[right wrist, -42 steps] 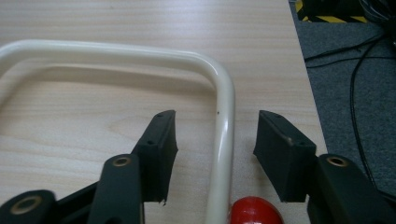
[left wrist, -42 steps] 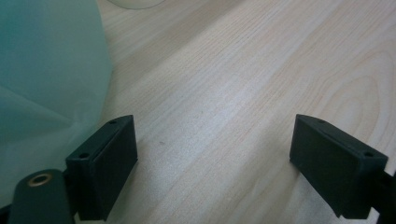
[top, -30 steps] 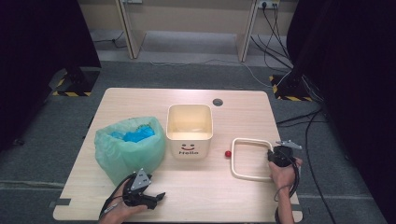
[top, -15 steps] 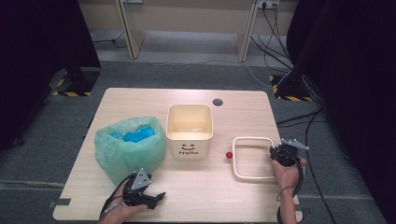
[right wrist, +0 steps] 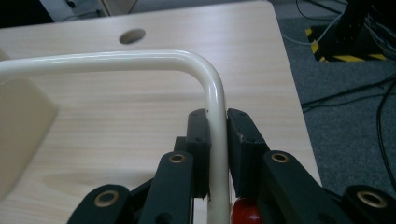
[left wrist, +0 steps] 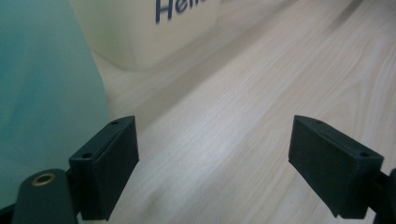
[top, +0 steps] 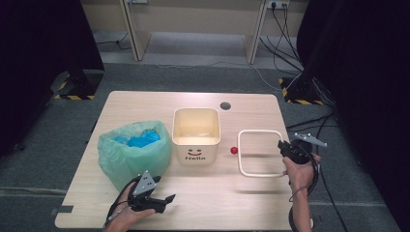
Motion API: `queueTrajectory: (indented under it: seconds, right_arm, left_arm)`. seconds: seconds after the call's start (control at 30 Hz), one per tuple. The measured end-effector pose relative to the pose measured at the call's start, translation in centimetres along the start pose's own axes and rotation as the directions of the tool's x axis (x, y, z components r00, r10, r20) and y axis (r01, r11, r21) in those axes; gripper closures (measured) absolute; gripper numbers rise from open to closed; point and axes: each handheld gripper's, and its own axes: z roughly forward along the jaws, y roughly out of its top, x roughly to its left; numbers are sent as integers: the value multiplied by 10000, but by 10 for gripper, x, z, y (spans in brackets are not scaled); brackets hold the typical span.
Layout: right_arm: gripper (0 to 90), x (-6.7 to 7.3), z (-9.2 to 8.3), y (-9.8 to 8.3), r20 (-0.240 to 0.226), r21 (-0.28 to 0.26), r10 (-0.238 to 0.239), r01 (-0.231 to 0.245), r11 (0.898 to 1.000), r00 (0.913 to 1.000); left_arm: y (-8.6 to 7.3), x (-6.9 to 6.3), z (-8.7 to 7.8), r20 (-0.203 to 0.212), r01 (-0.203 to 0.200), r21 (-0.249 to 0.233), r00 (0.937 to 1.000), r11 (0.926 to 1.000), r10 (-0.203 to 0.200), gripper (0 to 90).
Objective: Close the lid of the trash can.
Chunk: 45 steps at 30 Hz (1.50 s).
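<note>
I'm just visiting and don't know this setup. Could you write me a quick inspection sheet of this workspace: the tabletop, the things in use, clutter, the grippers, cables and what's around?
Surface: light wooden table, with a round cable hole near the far edge.
Job's things: cream rectangular frame clamped by one side and held off the table, its shadow below; cream bin printed "Hello", open top.
Clutter: bin lined with a green bag holding blue material; small red ball between the cream bin and the frame.
Grippers: right gripper shut on the frame's tube; left gripper open, nothing between its jaws, low over the table by the green bag.
Cables: loose cables on the floor beyond the table.
Surroundings: grey carpet, black curtains at both sides.
</note>
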Motion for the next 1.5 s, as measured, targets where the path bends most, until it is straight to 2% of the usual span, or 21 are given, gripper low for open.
queueTrajectory:
  seconds: [0.17,0.27,0.3,0.43,0.5,0.53,0.6,0.9,0.93,0.97,1.07,1.1,1.17,1.2,1.3,1.5]
  right_arm:
    - [797,12,-10,24,-265,-280,-206,199,9994,9994]
    - [797,17,-13,32,-370,-388,-236,221,9990,9990]
    - [797,22,-16,40,-532,-477,-240,214,9986,9983]
    - [797,29,-20,51,-667,-618,-319,277,9977,9973]
    - [797,35,-21,58,-776,-650,-358,308,9974,9963]
    - [796,43,-21,64,-896,-659,-511,453,9968,9947]
    - [796,46,-20,66,-937,-684,-576,513,9963,9939]
    - [794,104,0,93,-1645,-687,-1048,946,9931,9808]
    - [794,104,0,93,-1645,-687,-1048,946,9931,9808]
    - [793,111,3,96,-1734,-683,-1059,953,9931,9791]
    - [793,130,12,101,-1987,-571,-1131,1037,9930,9735]
    - [792,142,17,103,-2064,-523,-1243,1159,9919,9705]
    - [791,145,18,104,-2094,-504,-1255,1174,9918,9697]
    - [790,156,22,105,-2115,-444,-1362,1297,9906,9678]
    - [789,167,26,105,-2039,-350,-1558,1519,9878,9665]
    - [788,186,32,107,-2295,-249,-1665,1652,9859,9590]
  left_arm:
    - [16,-3,-7,-17,-41,-452,10000,9990,41,153]
    - [24,-3,-8,51,29,-538,10000,9985,-27,152]
    - [28,-3,-8,38,-1,-559,10000,9984,3,152]
    - [42,-3,-8,-41,-128,-779,9999,9969,125,152]
    - [49,-3,-8,-87,-156,-874,9999,9960,149,150]
    - [53,-3,-7,-126,-154,-974,9998,9951,142,149]
    - [57,-4,-7,-149,-139,-1021,9998,9947,124,149]
    - [76,-10,-1,-362,-391,-1508,9988,9878,340,148]
    - [76,-10,-1,-362,-391,-1508,9988,9878,340,148]
    - [78,-11,-1,-402,-410,-1567,9986,9868,351,148]
    - [81,-10,0,-491,-416,-1627,9982,9858,340,148]
    - [82,-9,1,-572,-408,-1635,9979,9857,318,148]
    - [82,-8,1,-664,-417,-1637,9973,9856,311,148]
    - [83,-6,2,-742,-384,-1649,9969,9856,264,148]
    - [87,-3,2,-944,-329,-1727,9954,9844,167,148]
    - [97,1,8,-1288,-335,-1718,9916,9846,113,149]
